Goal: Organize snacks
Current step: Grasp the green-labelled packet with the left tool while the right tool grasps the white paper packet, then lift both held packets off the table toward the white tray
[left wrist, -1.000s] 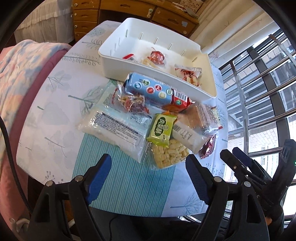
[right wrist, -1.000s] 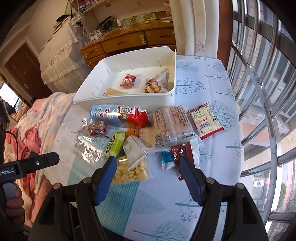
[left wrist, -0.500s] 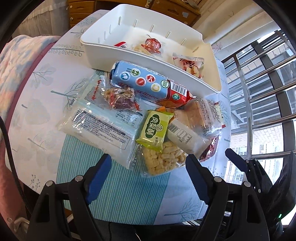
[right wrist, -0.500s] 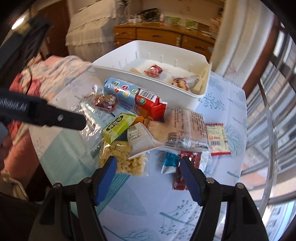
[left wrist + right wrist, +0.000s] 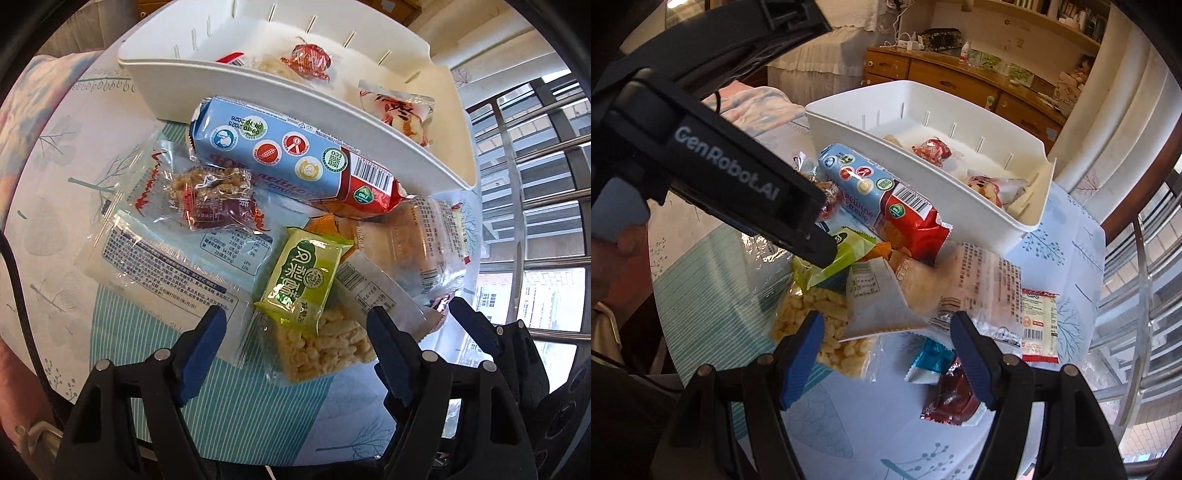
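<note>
Nearest the table's edge, the left gripper (image 5: 295, 332) straddles the puffed-rice pack (image 5: 321, 347), jaws closing but not yet touching; the right gripper (image 5: 886, 343) waits, jaws apart and empty. Snacks pile mid-table (awaiting sorting, I'd judge) against the white bin (image 5: 424, 162) at the far edge.

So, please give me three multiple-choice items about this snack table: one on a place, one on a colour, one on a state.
1. Where does the blue and red biscuit pack lie?
A. inside the bin
B. on the table against the white bin's front wall
C. on the floor

2. What colour is the small pack atop the puffed-rice bag?
A. green
B. purple
C. black

3. What does the left tool hold?
A. nothing
B. the bin
C. a red candy

Answers: 1 B, it lies outside the wall; 2 A, green wrapper; 3 A, its closing jaws press nothing.
</note>
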Demonstrator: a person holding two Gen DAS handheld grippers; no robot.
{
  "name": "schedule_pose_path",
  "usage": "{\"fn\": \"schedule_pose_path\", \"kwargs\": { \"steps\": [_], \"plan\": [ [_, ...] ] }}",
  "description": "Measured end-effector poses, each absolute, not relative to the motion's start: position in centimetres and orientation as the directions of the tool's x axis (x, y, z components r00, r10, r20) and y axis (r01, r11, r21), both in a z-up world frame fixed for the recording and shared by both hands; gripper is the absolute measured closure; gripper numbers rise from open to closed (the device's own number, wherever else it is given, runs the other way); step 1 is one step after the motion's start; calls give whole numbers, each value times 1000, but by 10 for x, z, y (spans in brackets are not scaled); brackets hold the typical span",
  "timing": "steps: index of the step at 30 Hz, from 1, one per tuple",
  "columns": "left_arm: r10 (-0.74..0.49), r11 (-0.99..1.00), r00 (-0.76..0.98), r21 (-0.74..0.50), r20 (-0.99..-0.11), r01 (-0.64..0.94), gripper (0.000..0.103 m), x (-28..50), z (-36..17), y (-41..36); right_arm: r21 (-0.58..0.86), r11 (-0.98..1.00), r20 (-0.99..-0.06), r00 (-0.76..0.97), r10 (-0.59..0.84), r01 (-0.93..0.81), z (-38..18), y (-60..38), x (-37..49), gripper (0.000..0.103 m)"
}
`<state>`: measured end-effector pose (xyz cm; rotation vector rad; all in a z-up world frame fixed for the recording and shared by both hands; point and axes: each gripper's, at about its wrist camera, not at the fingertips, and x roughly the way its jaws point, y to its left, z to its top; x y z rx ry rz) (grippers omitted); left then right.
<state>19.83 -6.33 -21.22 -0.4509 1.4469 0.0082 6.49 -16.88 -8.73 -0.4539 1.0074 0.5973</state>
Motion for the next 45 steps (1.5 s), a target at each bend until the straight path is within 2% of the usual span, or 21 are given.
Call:
{"fn": "schedule_pose_path", "kwargs": {
  "steps": [5,10,14,17,21,25,28,34,45],
  "plan": [
    [-243,926,83,-256,-967,-277,37,208,-226,-69,-52,766,-884,386,264,-641,-94,-171,70,32],
    [-224,933,53,-230,-973,-276,38,219,-236,-75,-29,767,-896,357,264,-641,-103,-172,74,41],
    [-206,938,23,-204,-978,-281,46,227,-246,-80,-4,775,-896,346,277,-632,-106,-174,76,41],
    [-185,942,4,-179,-983,-283,47,231,-252,-83,12,771,-897,333,289,-637,-109,-174,77,45],
    [-185,943,5,-179,-983,-280,47,233,-254,-86,13,772,-897,334,291,-636,-109,-175,78,55],
    [-197,940,6,-191,-980,-284,60,237,-260,-87,16,774,-899,329,287,-633,-110,-177,79,64],
    [-205,937,7,-198,-979,-288,61,239,-264,-84,9,777,-899,335,281,-629,-109,-178,79,71],
    [-213,937,12,-208,-977,-281,64,244,-266,-82,15,784,-901,332,279,-620,-109,-179,82,72],
    [-229,926,37,-229,-973,-299,64,231,-246,-70,171,823,-896,261,358,-541,-107,-185,103,71]
  ]
}}
